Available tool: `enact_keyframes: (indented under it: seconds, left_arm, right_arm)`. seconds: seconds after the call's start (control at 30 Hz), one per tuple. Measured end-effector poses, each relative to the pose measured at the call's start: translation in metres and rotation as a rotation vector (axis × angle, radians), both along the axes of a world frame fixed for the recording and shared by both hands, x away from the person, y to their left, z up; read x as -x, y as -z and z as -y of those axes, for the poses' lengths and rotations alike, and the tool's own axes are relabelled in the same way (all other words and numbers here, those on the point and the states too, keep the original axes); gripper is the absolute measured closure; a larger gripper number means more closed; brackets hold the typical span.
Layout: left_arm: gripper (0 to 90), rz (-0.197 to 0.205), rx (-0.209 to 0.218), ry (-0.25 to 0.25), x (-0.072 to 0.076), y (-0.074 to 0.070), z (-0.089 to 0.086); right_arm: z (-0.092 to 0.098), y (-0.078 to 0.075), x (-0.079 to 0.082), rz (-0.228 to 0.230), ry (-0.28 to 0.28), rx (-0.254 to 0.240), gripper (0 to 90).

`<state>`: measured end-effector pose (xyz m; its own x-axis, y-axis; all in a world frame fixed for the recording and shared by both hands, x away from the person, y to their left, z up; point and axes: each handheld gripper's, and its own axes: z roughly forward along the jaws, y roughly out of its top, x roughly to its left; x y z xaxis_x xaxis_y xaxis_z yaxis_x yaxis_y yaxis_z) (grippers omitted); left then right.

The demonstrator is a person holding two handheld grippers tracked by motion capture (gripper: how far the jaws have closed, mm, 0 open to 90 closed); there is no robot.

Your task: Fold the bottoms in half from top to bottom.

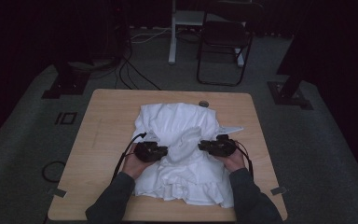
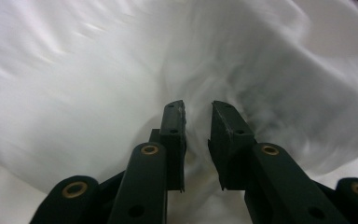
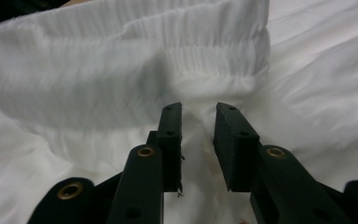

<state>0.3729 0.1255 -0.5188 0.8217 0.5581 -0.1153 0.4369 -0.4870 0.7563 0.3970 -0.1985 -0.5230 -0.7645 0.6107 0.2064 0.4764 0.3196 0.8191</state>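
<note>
A crumpled white garment [image 1: 182,126] lies spread over the middle of the wooden table [image 1: 107,121], bunched up between the two hands. My left gripper [image 1: 165,150] points right into the bunch from the left, and my right gripper [image 1: 200,145] points left into it from the right. In the left gripper view the jaws [image 2: 198,109] stand a little apart, with blurred white cloth [image 2: 98,84] in and beyond the gap. The right gripper view shows its jaws [image 3: 198,112] also slightly apart, just below a gathered, ribbed band of the garment [image 3: 205,42]; cloth lies in the gap, not pinched.
A small round object [image 1: 203,103] sits at the table's far edge behind the garment. On the floor beyond are a black chair [image 1: 223,37], a white post [image 1: 172,32], cables [image 1: 130,74] and dark stand feet [image 1: 67,81] at both sides. Bare tabletop flanks the garment.
</note>
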Motion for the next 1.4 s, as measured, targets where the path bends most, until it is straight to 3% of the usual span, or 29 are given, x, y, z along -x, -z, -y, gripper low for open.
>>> enact_keyframes:
  seconds: [0.03, 0.1, 0.13, 0.17, 0.2, 0.27, 0.33, 0.4, 0.43, 0.5, 0.57, 0.8, 0.87, 0.9, 0.97, 1.0, 1.07, 1.13, 1.17, 1.27, 1.33, 1.4]
  left_arm:
    - [72.6, 0.000, 0.000, 0.000, 0.000, 0.000, 0.000]
    - [71.4, 0.001, 0.004, -0.047, -0.006, -0.001, -0.002]
    - [70.0, 0.001, 0.004, -0.047, -0.006, -0.001, -0.002]
    - [69.8, 0.003, 0.000, -0.076, -0.010, -0.002, -0.002]
    - [68.6, 0.012, -0.006, -0.116, -0.018, -0.005, -0.001]
    - [68.0, 0.013, -0.011, -0.122, -0.020, -0.005, 0.000]
    - [67.6, 0.011, -0.026, -0.115, -0.022, -0.005, 0.007]
    - [66.8, 0.012, -0.067, -0.052, -0.017, -0.001, 0.019]
    - [67.0, 0.012, -0.067, -0.052, -0.017, -0.001, 0.019]
    - [67.5, -0.007, -0.082, 0.003, -0.013, 0.003, 0.022]
    - [68.9, -0.020, -0.093, 0.054, -0.008, 0.008, 0.021]
    - [70.7, -0.021, -0.105, 0.128, -0.002, 0.004, 0.012]
    - [68.0, -0.016, -0.099, 0.115, -0.003, 0.003, 0.011]
    - [65.3, 0.012, -0.086, 0.057, -0.008, -0.001, 0.010]
    - [63.2, 0.021, -0.074, -0.017, -0.016, -0.005, 0.008]
    - [62.2, 0.021, -0.074, -0.017, -0.016, -0.005, 0.008]
    - [61.7, 0.053, -0.061, -0.100, -0.030, -0.011, 0.007]
    - [61.0, 0.073, -0.065, -0.128, -0.035, -0.013, 0.007]
    - [60.2, 0.092, -0.084, -0.173, -0.046, -0.015, 0.008]
    - [60.0, 0.113, -0.117, -0.210, -0.059, -0.014, 0.010]
    - [59.1, 0.117, -0.170, -0.264, -0.077, -0.009, 0.011]
    - [59.0, 0.109, -0.185, -0.279, -0.082, -0.005, 0.011]
  right_arm:
    - [0.003, -0.002, 0.002, 0.014, 0.015, -0.004, 70.0]
    - [0.009, -0.007, 0.000, 0.038, 0.075, -0.034, 68.6]
    - [0.009, -0.007, 0.000, 0.038, 0.075, -0.034, 68.6]
    - [0.011, -0.012, -0.006, 0.056, 0.166, -0.034, 69.3]
    - [0.012, -0.014, -0.009, 0.068, 0.199, -0.046, 69.3]
    - [0.011, -0.018, -0.015, 0.066, 0.247, -0.070, 68.7]
    - [0.008, -0.021, -0.020, 0.087, 0.292, -0.057, 68.2]
    - [0.003, -0.020, -0.026, 0.076, 0.294, -0.053, 66.8]
    - [0.000, -0.020, -0.028, 0.076, 0.293, -0.041, 66.8]
    - [-0.005, -0.017, -0.030, 0.060, 0.272, -0.020, 65.8]
    - [-0.007, -0.016, -0.028, 0.074, 0.277, -0.001, 65.0]
    - [0.002, -0.021, -0.030, 0.085, 0.318, -0.031, 61.8]
    - [0.000, -0.021, -0.032, 0.077, 0.307, -0.018, 61.3]
    - [-0.002, -0.019, -0.033, 0.071, 0.294, -0.010, 61.1]
    - [-0.009, -0.014, -0.033, 0.040, 0.254, 0.014, 61.4]
    - [-0.009, -0.014, -0.033, 0.040, 0.254, 0.014, 61.4]
    - [-0.022, -0.005, -0.027, 0.003, 0.191, 0.063, 63.9]
    - [-0.025, -0.002, -0.024, -0.005, 0.166, 0.077, 65.7]
    - [-0.030, 0.003, -0.020, -0.002, 0.138, 0.121, 68.2]
    - [-0.029, 0.002, -0.023, 0.020, 0.166, 0.134, 68.3]
    - [-0.025, -0.007, -0.037, 0.048, 0.261, 0.100, 60.7]
    - [-0.025, -0.010, -0.050, 0.060, 0.297, 0.101, 57.5]
